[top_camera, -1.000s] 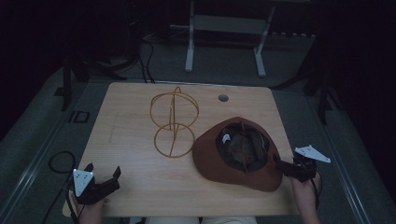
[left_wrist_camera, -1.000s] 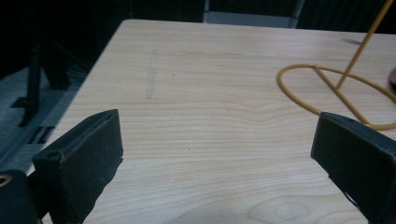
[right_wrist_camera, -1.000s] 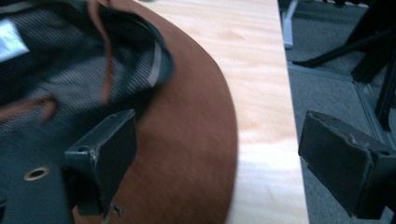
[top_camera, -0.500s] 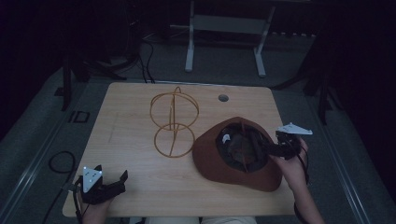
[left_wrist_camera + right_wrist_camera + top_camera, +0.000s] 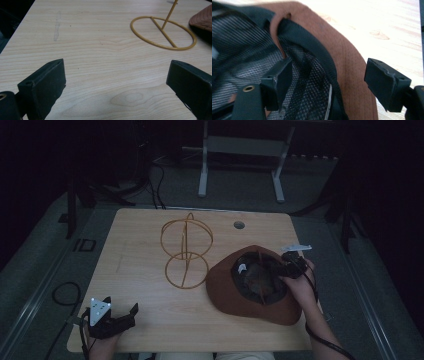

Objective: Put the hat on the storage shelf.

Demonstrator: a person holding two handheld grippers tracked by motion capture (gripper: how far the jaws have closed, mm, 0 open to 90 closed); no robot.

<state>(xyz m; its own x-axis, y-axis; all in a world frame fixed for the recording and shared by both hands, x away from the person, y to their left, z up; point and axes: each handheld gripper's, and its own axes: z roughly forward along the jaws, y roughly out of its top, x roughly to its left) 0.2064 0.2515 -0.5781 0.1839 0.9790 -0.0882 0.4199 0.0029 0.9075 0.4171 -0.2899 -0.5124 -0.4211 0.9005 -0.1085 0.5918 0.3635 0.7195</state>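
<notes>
A brown brimmed hat lies upside down on the right half of the wooden table, its black mesh lining facing up. My right gripper is at the hat's right side, open. Its jaws have just been closing and straddle the wall of the crown: one jaw stands over the mesh inside, the other over the brim outside, neither pressing. The right gripper shows that gap clearly. A gold wire hat stand rises mid-table. My left gripper rests open at the near left corner, with bare wood between its jaws.
The stand's base ring and a bit of the hat brim lie ahead of the left gripper. A cable hole sits near the table's far edge. A white desk frame stands beyond, and a cable loop lies on the floor at left.
My right gripper has travelled from the hat's near right brim up and inward to the crown's right edge, its jaws narrowing. The left gripper slid slightly toward the near edge.
</notes>
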